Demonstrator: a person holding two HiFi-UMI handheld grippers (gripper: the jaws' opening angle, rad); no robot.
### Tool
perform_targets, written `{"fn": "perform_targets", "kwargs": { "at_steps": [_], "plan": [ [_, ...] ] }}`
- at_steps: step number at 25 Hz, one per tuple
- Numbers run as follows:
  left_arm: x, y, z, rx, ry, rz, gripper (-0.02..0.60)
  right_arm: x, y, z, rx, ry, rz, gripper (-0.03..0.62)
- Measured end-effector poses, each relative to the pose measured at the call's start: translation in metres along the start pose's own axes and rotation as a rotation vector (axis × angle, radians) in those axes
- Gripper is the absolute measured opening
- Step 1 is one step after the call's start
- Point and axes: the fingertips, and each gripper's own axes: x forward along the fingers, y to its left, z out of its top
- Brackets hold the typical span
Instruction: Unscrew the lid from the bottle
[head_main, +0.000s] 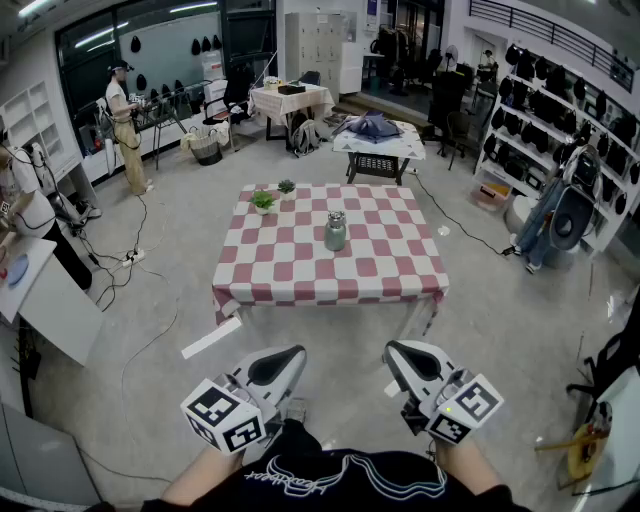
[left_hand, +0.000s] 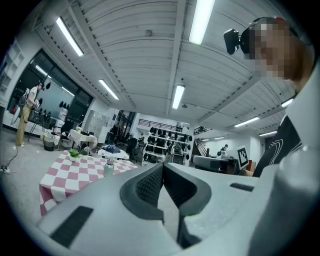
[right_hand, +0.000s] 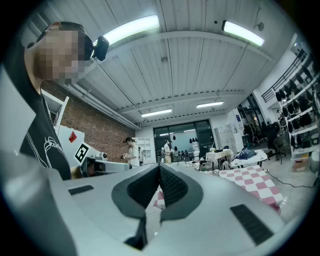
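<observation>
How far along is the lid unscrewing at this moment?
Nothing done: the bottle stands on the checkered table, lid on. In hand: nothing; left gripper and right gripper are shut, empty, short of the table. Left: approach, grip, unscrew.

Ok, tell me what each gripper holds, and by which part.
Nothing. The left gripper and right gripper are both shut and empty; the bottle stands apart on the table.

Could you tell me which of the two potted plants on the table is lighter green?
The left plant, nearer us; the right plant behind it is darker.
</observation>
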Motion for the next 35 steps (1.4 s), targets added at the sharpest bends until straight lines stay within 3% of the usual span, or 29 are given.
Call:
{"fn": "perform_targets", "kwargs": {
  "at_steps": [9,19,23,35],
  "plan": [
    [0.014,0.011,0.009,0.005,0.005,-0.025,0.006,0.002,-0.004,0.001,0.000,0.012,-0.040,0.005],
    [0.018,0.002,0.009,0.103,0.024,-0.020,0.006,-0.006,-0.015,0.004,0.010,0.007,-0.071,0.008],
    [0.023,-0.001,0.006,0.104,0.029,-0.002,0.009,-0.020,-0.022,0.009,0.012,-0.012,-0.088,0.077],
    [0.032,-0.020,-0.004,0.087,0.085,-0.016,0.211,-0.043,-0.030,0.013,0.009,-0.029,-0.106,0.261]
  ]
}}
